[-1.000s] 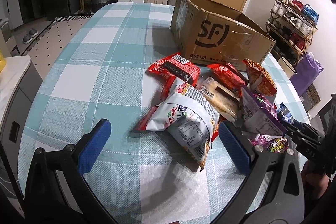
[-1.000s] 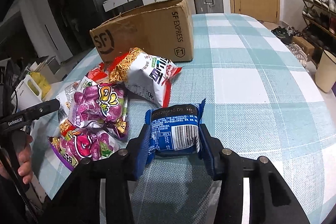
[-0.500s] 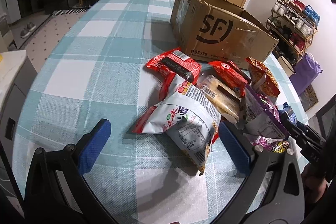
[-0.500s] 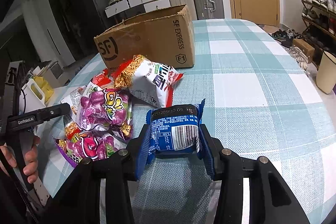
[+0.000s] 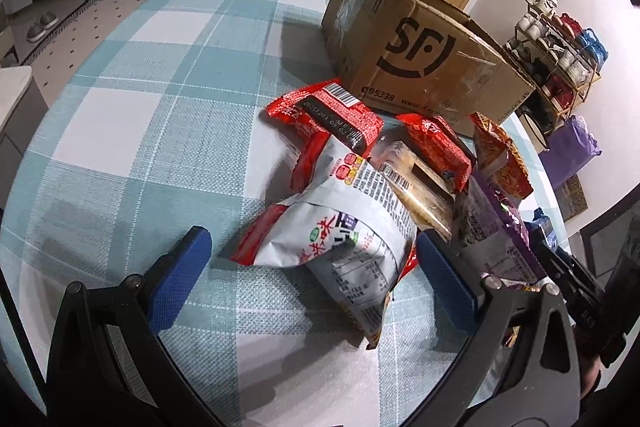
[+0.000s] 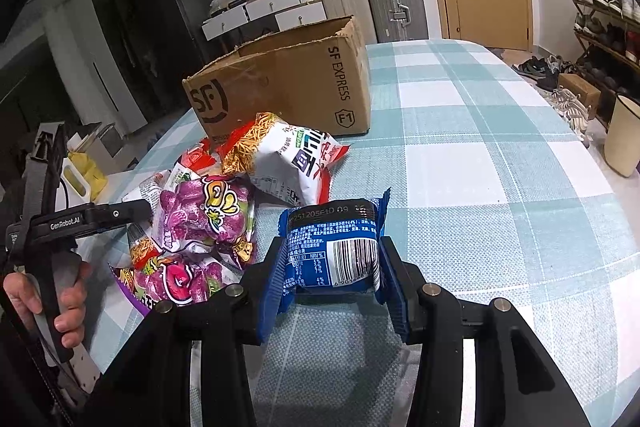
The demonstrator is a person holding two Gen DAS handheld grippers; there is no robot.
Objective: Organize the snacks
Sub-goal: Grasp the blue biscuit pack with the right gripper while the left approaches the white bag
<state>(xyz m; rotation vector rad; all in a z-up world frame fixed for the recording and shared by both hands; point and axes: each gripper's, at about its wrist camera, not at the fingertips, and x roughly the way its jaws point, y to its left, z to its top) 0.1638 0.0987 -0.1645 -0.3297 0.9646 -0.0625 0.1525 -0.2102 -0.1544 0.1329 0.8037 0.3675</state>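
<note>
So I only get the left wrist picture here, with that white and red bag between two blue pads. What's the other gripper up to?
Observer: The right gripper is shut on a small blue packet, barcode side facing the camera.
Operator: Is that packet up in the air or down on the table?
Observer: I cannot tell; it sits low over the checked tablecloth, beside the snack pile.
Operator: And who works my gripper?
Observer: A person's hand grips the handle of the left gripper, next to the purple bags.
Operator: Is the box open?
Observer: Yes, the cardboard box has its top open behind the pile.
</note>
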